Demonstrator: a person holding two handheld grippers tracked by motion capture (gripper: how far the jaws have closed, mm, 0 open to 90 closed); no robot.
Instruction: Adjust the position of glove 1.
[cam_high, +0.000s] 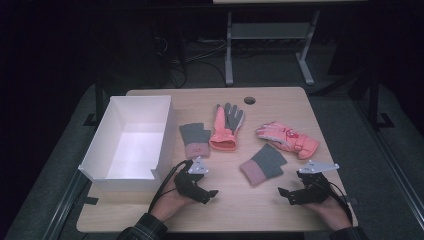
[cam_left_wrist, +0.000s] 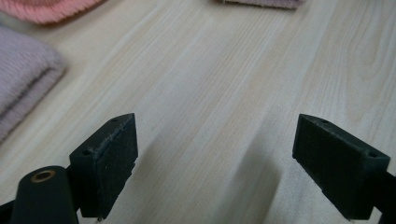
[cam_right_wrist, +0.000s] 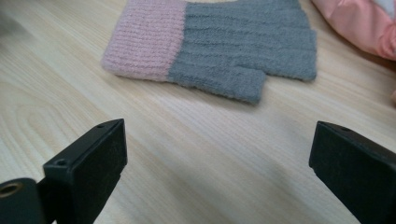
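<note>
Both grippers rest low over the near edge of the wooden worktop (cam_high: 280, 100), each held in a hand and each with jaws spread wide and nothing between them.

The left gripper (cam_high: 212, 193) sits just beside the near right corner of the white box (cam_high: 112, 175), pointing toward the middle of the worktop. In its own view the jaws stand far apart over bare wood, with a pinkish knit edge at the left of the frame, probably the cuff of the left mitt (cam_high: 195, 139), though too little shows to be sure.

The right gripper (cam_high: 285, 192) lies near the front right corner and points inward. Just ahead of it is the right mitt (cam_right_wrist: 219, 42), grey with a pink cuff, flat on the wood and clear of the jaws; it lies slightly tilted in the high view.

Farther back, an orange glove (cam_high: 225, 127) with grey fingers lies between the two mitts, and a pink glove (cam_high: 287, 139) lies to the right, close behind the right mitt.
</note>
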